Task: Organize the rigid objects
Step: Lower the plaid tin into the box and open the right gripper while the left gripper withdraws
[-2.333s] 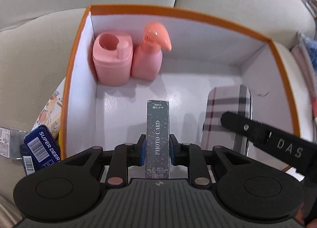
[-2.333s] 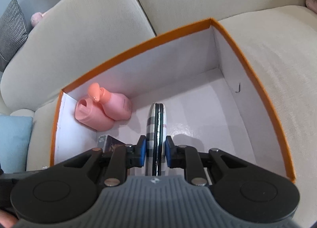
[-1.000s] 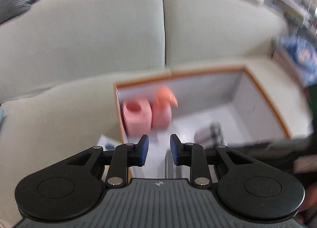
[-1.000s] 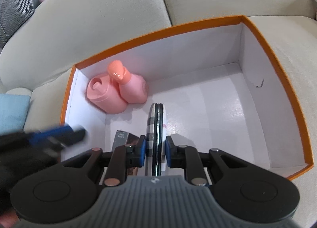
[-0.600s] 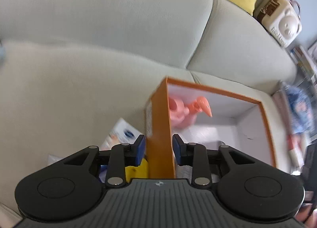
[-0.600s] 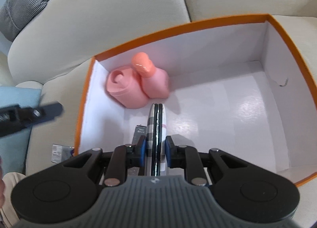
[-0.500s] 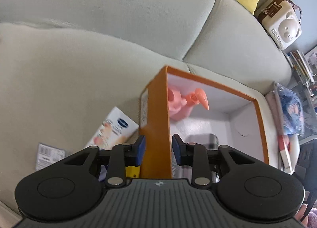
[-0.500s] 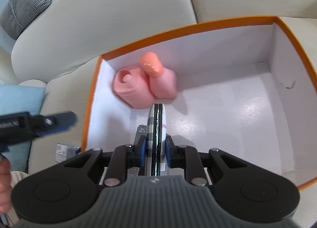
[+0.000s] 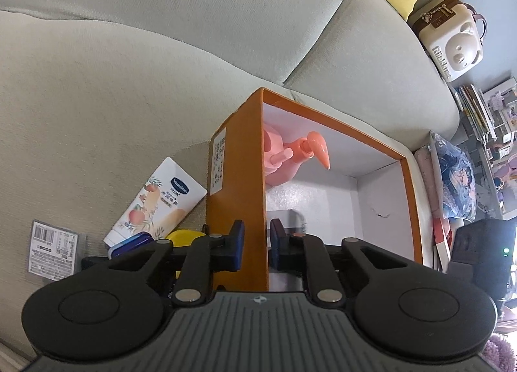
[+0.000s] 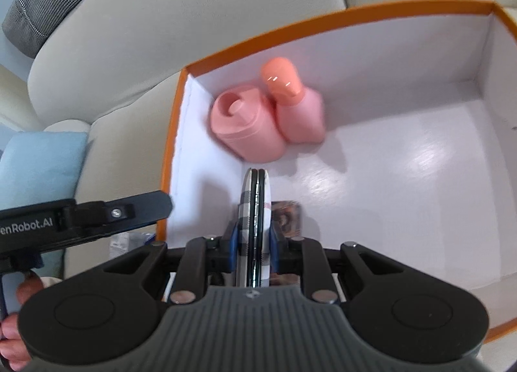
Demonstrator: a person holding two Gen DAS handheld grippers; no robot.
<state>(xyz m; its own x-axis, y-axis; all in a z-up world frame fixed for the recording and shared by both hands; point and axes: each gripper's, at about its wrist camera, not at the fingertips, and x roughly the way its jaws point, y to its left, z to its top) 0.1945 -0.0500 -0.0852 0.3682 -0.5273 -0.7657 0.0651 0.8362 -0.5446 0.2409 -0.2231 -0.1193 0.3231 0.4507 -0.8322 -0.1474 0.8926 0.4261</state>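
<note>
Since dropping the photo-card box, my left hand-held gripper [image 9: 254, 244] now pinches the orange box [image 9: 237, 184] wall; right hand-held gripper [image 10: 253, 249] clamps the plaid case [image 10: 253, 207] over the box floor, pink bottles [image 10: 268, 117] beyond.

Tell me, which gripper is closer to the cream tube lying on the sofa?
Left. The left gripper clamps the orange box wall right beside the cream tube. The right gripper is over the box's inside, holding a plaid case.
</note>
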